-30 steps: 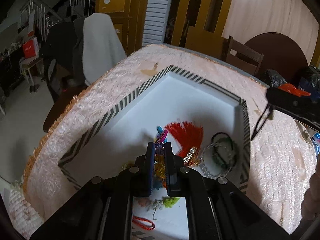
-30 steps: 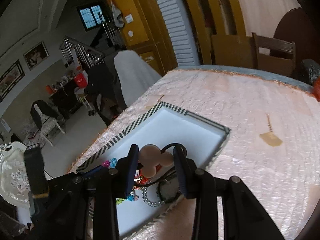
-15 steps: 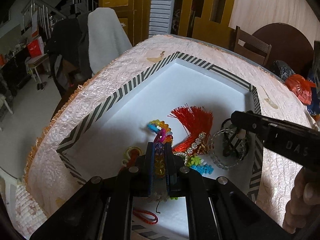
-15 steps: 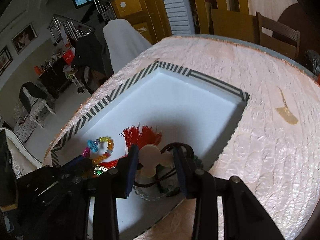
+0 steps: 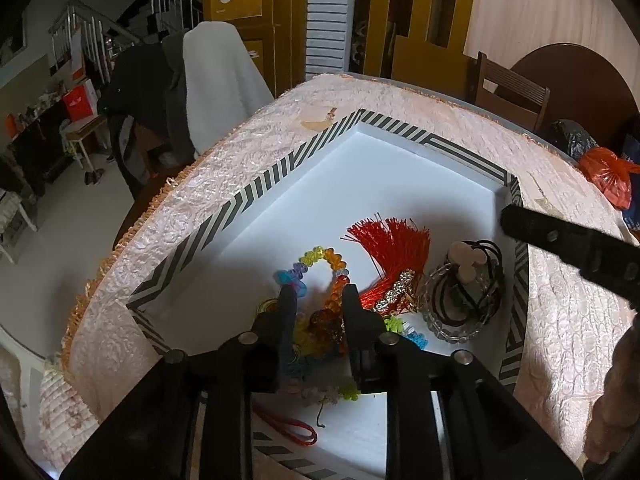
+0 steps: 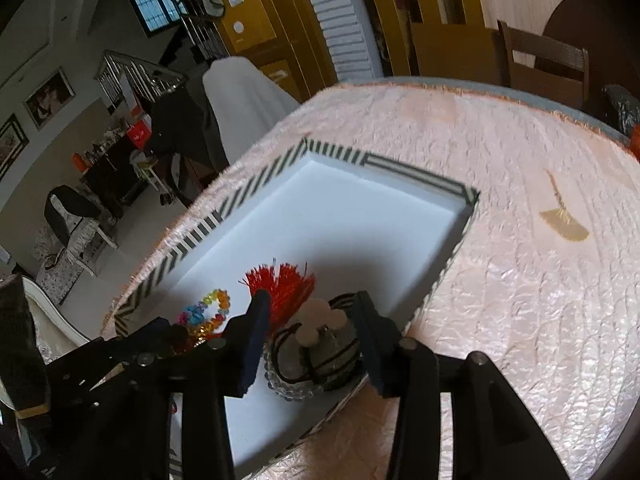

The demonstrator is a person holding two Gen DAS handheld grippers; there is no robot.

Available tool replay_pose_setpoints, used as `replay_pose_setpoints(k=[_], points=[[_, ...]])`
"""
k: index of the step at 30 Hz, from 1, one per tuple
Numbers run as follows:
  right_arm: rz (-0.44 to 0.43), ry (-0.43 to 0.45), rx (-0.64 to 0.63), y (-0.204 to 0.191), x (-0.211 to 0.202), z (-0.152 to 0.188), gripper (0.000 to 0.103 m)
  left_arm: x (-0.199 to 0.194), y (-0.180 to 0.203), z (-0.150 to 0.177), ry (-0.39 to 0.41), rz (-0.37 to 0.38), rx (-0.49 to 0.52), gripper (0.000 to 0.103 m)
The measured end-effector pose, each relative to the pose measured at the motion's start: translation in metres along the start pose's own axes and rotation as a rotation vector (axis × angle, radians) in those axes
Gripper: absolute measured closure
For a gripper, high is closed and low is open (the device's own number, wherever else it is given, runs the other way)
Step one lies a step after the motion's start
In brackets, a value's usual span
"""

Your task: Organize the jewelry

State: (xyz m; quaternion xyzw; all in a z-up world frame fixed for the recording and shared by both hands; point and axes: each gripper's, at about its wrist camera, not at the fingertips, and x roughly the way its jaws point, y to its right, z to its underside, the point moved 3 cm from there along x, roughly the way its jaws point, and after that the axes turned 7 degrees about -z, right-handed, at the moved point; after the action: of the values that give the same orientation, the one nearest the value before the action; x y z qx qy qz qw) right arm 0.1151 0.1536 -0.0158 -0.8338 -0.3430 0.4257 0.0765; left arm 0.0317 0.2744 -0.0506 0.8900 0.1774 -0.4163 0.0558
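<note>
A: Where is the jewelry lying relative to the tray [image 5: 256, 196]?

B: All bunched at the tray's near end. Bead bracelet [image 5: 320, 264] is lying straight ahead of the left hand-held gripper [image 5: 318, 304], its loop running away from the fingers, near part sitting between them. Fingers are standing apart; nothing clamped, so I'm reading it as released.

A: And the right one?

B: Right hand-held gripper [image 6: 310, 322] is hovering over the hair tie [image 6: 320, 320] with its pale charm, which is resting on the clear bead ring [image 6: 292, 384] by the tray's right wall. Jaws are spread wide to either side of the charm, not touching it as far as I can tell. Released too.

A: Red tassel [image 5: 394, 248]?

B: Lying between the bracelet and the hair tie, fringe pointing toward the tray's far end.

A: Which is nearer what?

B: Left is nearer the bracelet, right nearer the tie. Both are pointing down into the tray from its near end; the right one's arm is crossing the tray's right wall in the left view.
</note>
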Motion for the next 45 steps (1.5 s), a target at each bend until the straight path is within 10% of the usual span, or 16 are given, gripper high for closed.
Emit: replay_pose_setpoints(k=[11, 21, 29, 35, 39, 45], points=[[0.133, 0.075, -0.096, 0.052, -0.086, 0.023, 0.045, -0.025, 0.019, -0.014, 0.062, -0.024, 0.031, 0.040], [0.559, 0.098, 0.134, 0.216, -0.192, 0.098, 0.045, -0.069, 0.133, -0.012, 0.134, 0.147, 0.171, 0.034], [0.612, 0.126, 0.327, 0.273, -0.224, 0.139, 0.045, -0.025, 0.228, 0.027, -0.008, 0.215, 0.281, 0.031], [0.612, 0.126, 0.329, 0.278, -0.217, 0.142, 0.045, 0.019, 0.234, 0.024, -0.030, 0.134, 0.273, 0.025], [0.603, 0.111, 0.315, 0.276, -0.212, 0.145, 0.043, 0.030, 0.227, 0.020, -0.024, 0.088, 0.244, 0.000], [0.614, 0.087, 0.298, 0.273, -0.207, 0.143, 0.037, 0.037, 0.220, 0.019, -0.061, 0.123, 0.221, 0.000]])
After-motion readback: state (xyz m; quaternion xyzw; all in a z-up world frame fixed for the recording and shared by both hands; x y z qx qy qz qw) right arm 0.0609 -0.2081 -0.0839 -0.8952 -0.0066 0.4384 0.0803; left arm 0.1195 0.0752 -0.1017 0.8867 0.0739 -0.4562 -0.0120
